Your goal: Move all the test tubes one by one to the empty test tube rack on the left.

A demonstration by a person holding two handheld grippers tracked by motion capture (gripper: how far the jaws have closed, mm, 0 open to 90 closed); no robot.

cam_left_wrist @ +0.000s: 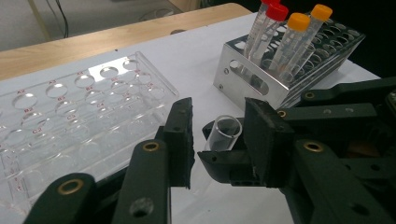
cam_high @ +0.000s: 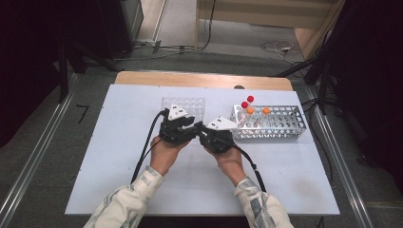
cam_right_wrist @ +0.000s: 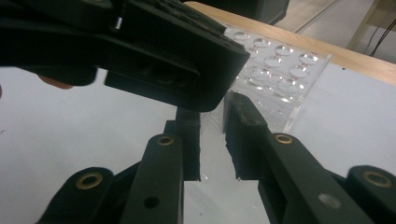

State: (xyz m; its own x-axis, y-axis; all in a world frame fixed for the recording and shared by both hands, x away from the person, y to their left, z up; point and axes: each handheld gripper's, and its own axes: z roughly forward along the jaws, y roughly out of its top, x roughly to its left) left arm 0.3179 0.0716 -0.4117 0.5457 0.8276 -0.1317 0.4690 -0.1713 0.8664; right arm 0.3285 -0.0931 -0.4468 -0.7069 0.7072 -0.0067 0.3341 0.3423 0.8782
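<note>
Clear plastic, that's what this exchange turns on: an uncapped tube [cam_left_wrist: 223,133] sits between the two tools just above the white table [cam_high: 119,166], its open mouth facing the left gripper's camera, its long axis running away from that lens and slightly down into the right gripper's [cam_high: 215,137] pads. The right gripper is pinching the tube, jaws clamped as tight as they go on it. The left gripper [cam_left_wrist: 217,140] has its pads either side of the open end, narrowed but not visibly pressing; a gap shows on both sides, so I call it spread around the tube, not gripping. My read: this is a handover. To do it well, the left should square its pads across the tube's axis, close on the wall below the rim, and the right should let go only once that grip is firm. Beyond the left gripper's tips lies the clear rack [cam_left_wrist: 79,102], empty; past its right jaw stands the metal rack [cam_left_wrist: 261,70] with capped tubes [cam_left_wrist: 292,42].
</note>
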